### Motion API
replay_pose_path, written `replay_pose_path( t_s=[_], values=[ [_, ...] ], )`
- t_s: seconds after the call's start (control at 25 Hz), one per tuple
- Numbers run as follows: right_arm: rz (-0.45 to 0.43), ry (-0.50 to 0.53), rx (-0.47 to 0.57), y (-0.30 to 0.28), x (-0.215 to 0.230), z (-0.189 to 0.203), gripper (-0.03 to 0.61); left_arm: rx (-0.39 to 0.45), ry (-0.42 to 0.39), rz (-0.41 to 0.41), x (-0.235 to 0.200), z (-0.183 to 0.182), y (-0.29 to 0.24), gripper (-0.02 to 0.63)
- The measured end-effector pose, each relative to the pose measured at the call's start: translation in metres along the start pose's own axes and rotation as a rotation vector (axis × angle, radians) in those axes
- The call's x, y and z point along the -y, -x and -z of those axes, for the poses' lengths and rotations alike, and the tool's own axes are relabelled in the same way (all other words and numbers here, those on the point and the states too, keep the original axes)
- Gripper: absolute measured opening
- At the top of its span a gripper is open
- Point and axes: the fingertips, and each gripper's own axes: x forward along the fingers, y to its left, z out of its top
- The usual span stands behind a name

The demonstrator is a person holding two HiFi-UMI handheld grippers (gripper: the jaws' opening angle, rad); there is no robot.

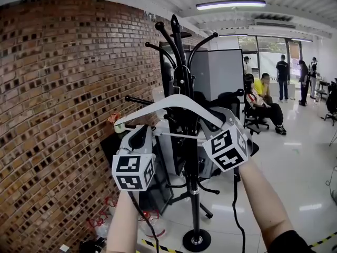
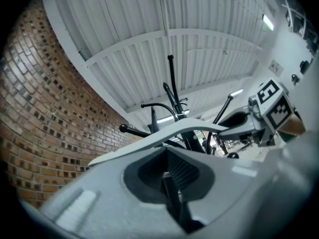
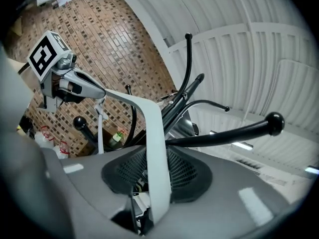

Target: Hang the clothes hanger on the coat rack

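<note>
The hanger (image 1: 179, 98), white, sits mid-frame in the head view with its peak right in front of the black pole of the coat rack (image 1: 192, 194) and its two arms sloping down to my grippers on either side. I read the job as mostly done but not finished. The hanger is up at the rack among the pegs, but I can't see its hook seated over any peg, and neither gripper has come away from it. What's left, I think, is to settle the hook and then let go.

My right gripper (image 3: 157, 176) is clenched on the hanger: in its own view the white arm runs straight down between the ribbed pads. My left gripper (image 2: 172, 171) has its jaws drawn nearly together, and the hanger's other arm crosses just above their tips. I can't tell from here whether they nip it or only sit under it.

Only the head view gives me the whole rack, from the curved pegs at upper centre to the round base (image 1: 196, 240) at the bottom edge. It also shows the brick wall (image 1: 58, 88) filling the left side and people (image 1: 266, 96) at far right. The right gripper view adds a ball-ended peg (image 3: 234, 131) reaching toward the right of the frame, passing close by the hanger's arm, which the head view doesn't resolve. The left gripper view looks mostly up at the ceiling (image 2: 209, 54), with the rack's upper pegs at centre.
</note>
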Motion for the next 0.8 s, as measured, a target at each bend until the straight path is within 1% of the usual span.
replay_pose_path(
  t_s=[0.04, 0.12, 0.16, 0.32, 0.4, 0.48, 0.6, 0.8],
  values=[
    [0.012, -0.007, 0.021, 0.002, 0.003, -0.001, 0.135, 0.001, 0.003, 0.001, 0.001, 0.000, 0.000, 0.005],
    [0.036, -0.019, 0.068, 0.009, 0.010, -0.005, 0.164, 0.004, 0.005, 0.003, 0.005, -0.002, 0.000, 0.005],
    [0.045, -0.023, 0.087, 0.012, 0.013, -0.006, 0.169, 0.006, 0.004, 0.005, 0.006, -0.002, 0.000, 0.005],
    [0.046, -0.032, 0.099, 0.018, 0.015, -0.002, 0.200, 0.011, -0.001, 0.007, 0.009, -0.001, -0.003, 0.005],
    [0.049, -0.025, 0.107, 0.022, 0.014, -0.004, 0.206, 0.011, -0.001, 0.004, 0.007, 0.000, -0.003, 0.005],
    [0.068, -0.025, 0.146, 0.033, 0.016, -0.009, 0.209, 0.010, -0.001, 0.005, 0.007, 0.002, -0.001, 0.005],
    [0.098, -0.071, 0.212, 0.055, 0.026, -0.009, 0.209, 0.011, 0.012, 0.005, 0.009, 0.006, 0.000, 0.005],
    [0.153, -0.096, 0.235, 0.091, 0.040, 0.005, 0.207, -0.001, 0.044, -0.013, 0.011, 0.026, 0.009, 0.005]
  ],
)
